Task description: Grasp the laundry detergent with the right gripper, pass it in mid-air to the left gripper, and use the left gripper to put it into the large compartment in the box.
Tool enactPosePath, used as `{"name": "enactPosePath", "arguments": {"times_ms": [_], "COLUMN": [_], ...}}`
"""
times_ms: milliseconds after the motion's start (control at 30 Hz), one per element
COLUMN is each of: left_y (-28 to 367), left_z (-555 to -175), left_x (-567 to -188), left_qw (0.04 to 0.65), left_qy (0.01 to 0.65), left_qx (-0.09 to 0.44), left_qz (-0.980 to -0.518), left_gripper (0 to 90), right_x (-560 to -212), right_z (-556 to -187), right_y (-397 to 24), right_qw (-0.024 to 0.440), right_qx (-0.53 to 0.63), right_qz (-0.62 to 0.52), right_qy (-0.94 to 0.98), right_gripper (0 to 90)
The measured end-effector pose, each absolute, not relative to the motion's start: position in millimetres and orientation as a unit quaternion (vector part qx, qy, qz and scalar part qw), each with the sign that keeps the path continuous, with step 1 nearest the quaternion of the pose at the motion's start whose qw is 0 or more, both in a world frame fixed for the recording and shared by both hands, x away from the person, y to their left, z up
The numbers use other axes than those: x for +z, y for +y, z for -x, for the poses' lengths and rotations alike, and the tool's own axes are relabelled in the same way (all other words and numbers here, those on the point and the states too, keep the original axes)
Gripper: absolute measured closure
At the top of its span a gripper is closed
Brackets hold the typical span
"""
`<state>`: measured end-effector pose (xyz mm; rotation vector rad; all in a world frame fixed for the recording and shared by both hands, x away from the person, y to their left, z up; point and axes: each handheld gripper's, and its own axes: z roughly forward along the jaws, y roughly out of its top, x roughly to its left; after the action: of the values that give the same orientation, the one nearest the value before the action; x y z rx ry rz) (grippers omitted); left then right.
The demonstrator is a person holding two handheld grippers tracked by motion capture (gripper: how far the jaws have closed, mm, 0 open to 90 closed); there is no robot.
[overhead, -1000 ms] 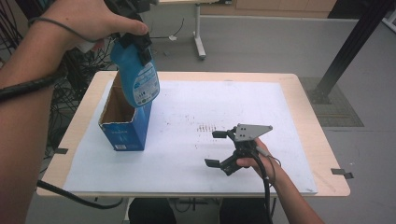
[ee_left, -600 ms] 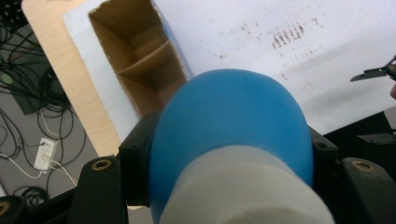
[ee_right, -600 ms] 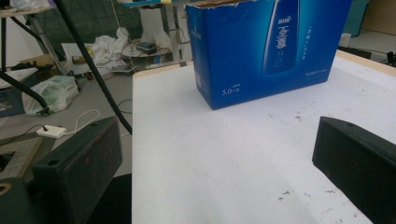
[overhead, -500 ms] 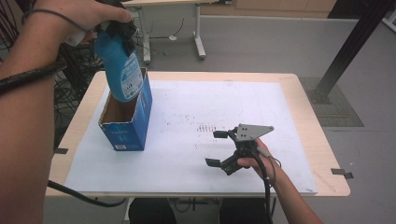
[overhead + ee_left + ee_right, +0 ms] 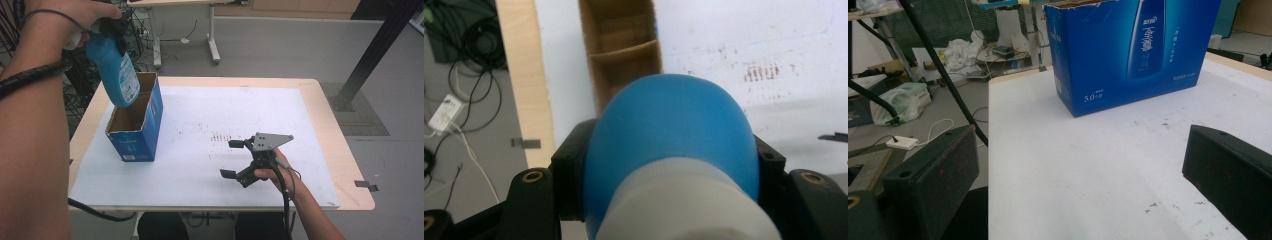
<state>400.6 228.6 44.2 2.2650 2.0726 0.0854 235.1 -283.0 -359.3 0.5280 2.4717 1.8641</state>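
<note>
Blue bottle held over the open carton by the left tongs.

The left gripper (image 5: 107, 27) was clamped on the blue bottle (image 5: 115, 70), jaws pressing either side of it just below the white cap (image 5: 684, 205). The bottle hung tilted, base downward, above the far end of the open blue box (image 5: 135, 127), which stood on the white board (image 5: 200, 150) at the table's left. The right gripper (image 5: 235, 159) rested on the board well apart from the box, jaws spread with nothing between them.

Lab, loose cables (image 5: 25, 45), bare desk frames (image 5: 212, 35)
</note>
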Motion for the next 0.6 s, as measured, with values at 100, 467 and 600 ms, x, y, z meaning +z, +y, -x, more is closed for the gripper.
{"name": "enactPosePath", "arguments": {"times_ms": [100,467,600], "left_y": [224.4,221.0,224.2], "left_z": [-401.6,-401.6,-401.7], "left_x": [44.6,48.0,45.9], "left_qw": [0.026,0.036,0.041], "left_qy": [0.682,0.693,0.696], "left_qx": [0.038,0.061,0.057], "left_qz": [-0.729,-0.717,-0.715], "left_gripper": [37.6,37.7,37.7], "right_x": [-359.2,-358.4,-358.2], "right_z": [-234.9,-234.4,-234.0], "right_y": [-282.5,-282.6,-283.4], "right_qw": [0.001,0.003,0.005], "right_qx": [0.593,0.591,0.591], "right_qz": [-0.168,-0.17,-0.172], "right_qy": [0.787,0.789,0.788], "right_gripper": [1.6,1.6,1.6]}}
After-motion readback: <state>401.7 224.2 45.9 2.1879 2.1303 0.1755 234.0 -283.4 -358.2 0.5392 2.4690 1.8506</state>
